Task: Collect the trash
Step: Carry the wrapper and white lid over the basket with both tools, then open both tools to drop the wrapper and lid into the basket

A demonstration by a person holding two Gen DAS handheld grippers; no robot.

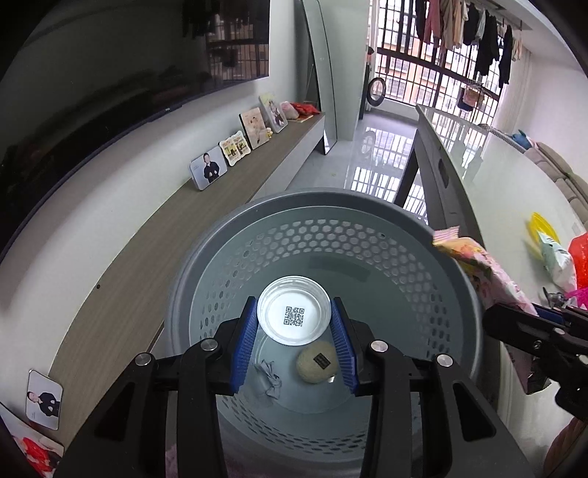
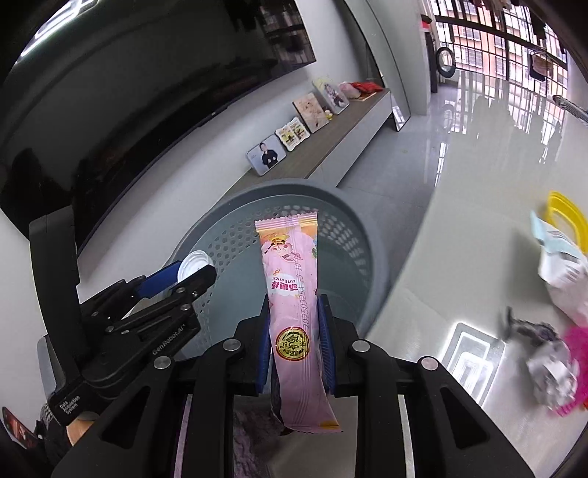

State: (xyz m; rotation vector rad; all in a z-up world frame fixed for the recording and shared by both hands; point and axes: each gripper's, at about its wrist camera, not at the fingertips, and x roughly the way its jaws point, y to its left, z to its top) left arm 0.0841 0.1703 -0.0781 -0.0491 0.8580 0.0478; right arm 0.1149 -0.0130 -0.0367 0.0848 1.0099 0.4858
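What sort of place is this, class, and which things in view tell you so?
Most likely a home living room: a large dark television on the wall, framed photos along a low shelf, and laundry hanging by a barred balcony window.

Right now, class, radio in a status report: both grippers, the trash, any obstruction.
Left gripper shut on white lid over bin. Right gripper shut on pink wrapper at the rim. More trash on table. Nothing blocking.

White round lid held over grey perforated basket; pink snack wrapper held lengthwise above basket rim; crumpled scraps seen on basket bottom.
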